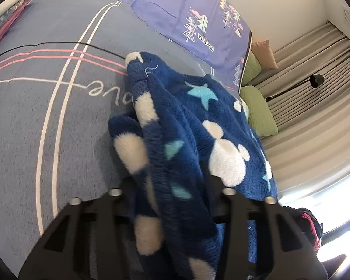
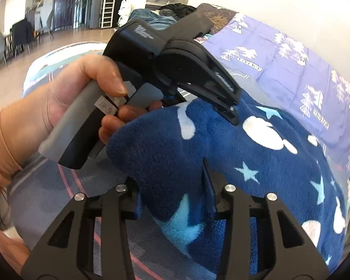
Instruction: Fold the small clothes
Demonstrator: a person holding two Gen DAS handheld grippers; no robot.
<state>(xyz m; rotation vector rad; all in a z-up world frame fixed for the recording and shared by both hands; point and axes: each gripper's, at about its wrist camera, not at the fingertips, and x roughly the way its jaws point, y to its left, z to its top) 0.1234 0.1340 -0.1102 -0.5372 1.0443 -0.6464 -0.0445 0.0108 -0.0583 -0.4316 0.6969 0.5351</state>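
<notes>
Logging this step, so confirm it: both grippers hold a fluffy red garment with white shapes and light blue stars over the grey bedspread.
Wrong colour: the fluffy garment is dark blue, not red, as both wrist views show. Both grippers, left and right, do hold it over the grey bedspread.

We see the fleece garment [image 1: 198, 126] on the bedspread [image 1: 35, 107], pillowcases [image 1: 175, 7] behind it, cushions [image 1: 259, 114] to its right.

1. Right tool [image 2: 175, 200]: matte black frame with triangular cut-outs, four silver round-head screws across the linkage, blue pads on the finger faces.
2. Left tool [image 2: 231, 114]: black pistol-style body, grey handle and trigger, a small white printed marking on top.
3. Left hand [image 2: 65, 102]: peach-orange sleeve at the wrist.
</notes>
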